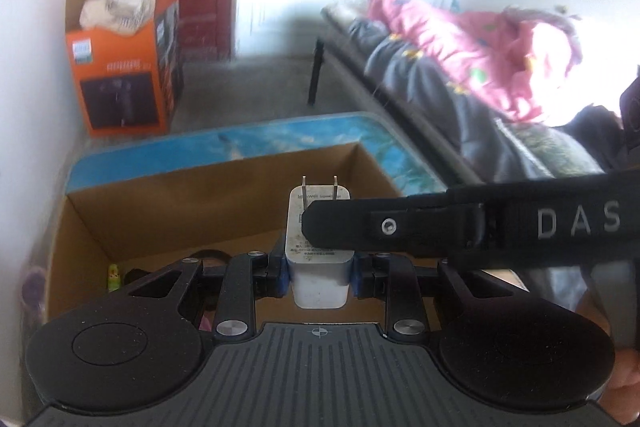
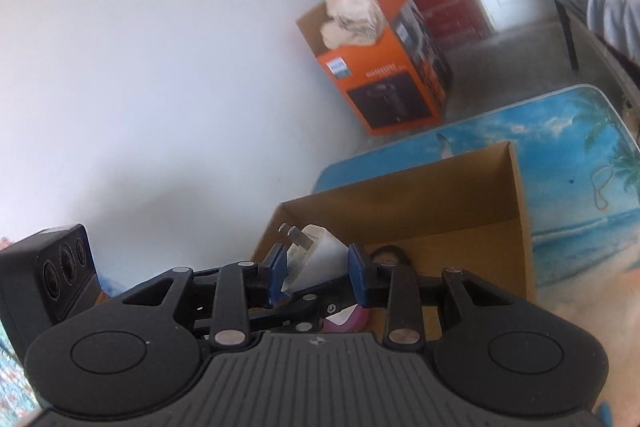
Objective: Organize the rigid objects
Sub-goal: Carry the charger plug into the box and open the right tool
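Left hand-held gripper (image 1: 319, 271): your blue pads pinch the white charger (image 1: 318, 247) at its lower body, prongs pointing up.
Right hand-held gripper (image 2: 318, 273): your jaws straddle the charger (image 2: 320, 251); from the left wrist view one black finger (image 1: 360, 227) lies across its face. Whether the pads press, I cannot tell.
Charger's place: above the open cardboard box (image 1: 168, 203).
Cardboard box: on the beach-print tabletop (image 2: 580, 163).
Background: orange carton (image 1: 120, 75) on the floor.

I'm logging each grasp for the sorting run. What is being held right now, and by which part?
The left gripper pinches the white charger by its lower body sides, prongs pointing away. The right gripper straddles its prong end; contact there can't be confirmed.
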Demonstrator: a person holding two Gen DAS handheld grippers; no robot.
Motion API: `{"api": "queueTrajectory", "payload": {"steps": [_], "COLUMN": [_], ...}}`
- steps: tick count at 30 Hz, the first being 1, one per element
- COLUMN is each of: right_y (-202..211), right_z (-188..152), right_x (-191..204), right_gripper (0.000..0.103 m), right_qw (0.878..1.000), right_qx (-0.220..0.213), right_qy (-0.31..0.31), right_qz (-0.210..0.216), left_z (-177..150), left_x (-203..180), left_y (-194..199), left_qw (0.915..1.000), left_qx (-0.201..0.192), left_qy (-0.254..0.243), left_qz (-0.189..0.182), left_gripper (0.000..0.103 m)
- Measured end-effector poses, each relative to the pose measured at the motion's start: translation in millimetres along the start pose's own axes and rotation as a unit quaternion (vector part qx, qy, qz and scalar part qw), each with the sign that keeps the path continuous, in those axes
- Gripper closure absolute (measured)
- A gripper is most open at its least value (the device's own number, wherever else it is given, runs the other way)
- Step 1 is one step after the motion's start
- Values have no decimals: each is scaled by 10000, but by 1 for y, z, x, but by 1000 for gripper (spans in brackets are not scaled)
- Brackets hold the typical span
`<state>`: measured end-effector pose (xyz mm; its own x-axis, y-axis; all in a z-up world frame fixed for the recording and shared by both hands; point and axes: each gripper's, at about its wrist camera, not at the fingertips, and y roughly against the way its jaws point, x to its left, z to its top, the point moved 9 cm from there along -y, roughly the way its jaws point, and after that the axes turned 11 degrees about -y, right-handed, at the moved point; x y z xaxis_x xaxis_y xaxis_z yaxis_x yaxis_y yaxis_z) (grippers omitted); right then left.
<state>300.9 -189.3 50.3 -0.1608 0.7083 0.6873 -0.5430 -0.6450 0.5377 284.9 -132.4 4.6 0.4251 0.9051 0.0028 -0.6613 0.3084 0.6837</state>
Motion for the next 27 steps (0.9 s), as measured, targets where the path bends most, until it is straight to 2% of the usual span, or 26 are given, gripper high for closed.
{"api": "queueTrajectory", "payload": {"steps": [6, 11, 18, 27], "right_y": [-67, -99, -119, -129], "right_z": [22, 27, 32, 31], "right_x": [-32, -54, -63, -62], "right_gripper": [66, 66, 66, 65], "right_qw": [9967, 9936, 9919, 9908], "right_qx": [640, 928, 1071, 1046], "right_qy": [-289, -360, -343, 86], "right_qz": [-407, -534, -597, -857], "left_z": [-3, -10, -12, -16], "left_x": [34, 50, 62, 61], "left_y": [-72, -103, -119, -132], "left_qw": [9943, 9872, 9821, 9807], "left_qx": [872, 1287, 1506, 1604], "left_qy": [619, 942, 1124, 1120], "left_qz": [-11, 101, 126, -26], "left_gripper": [77, 77, 77, 74]}}
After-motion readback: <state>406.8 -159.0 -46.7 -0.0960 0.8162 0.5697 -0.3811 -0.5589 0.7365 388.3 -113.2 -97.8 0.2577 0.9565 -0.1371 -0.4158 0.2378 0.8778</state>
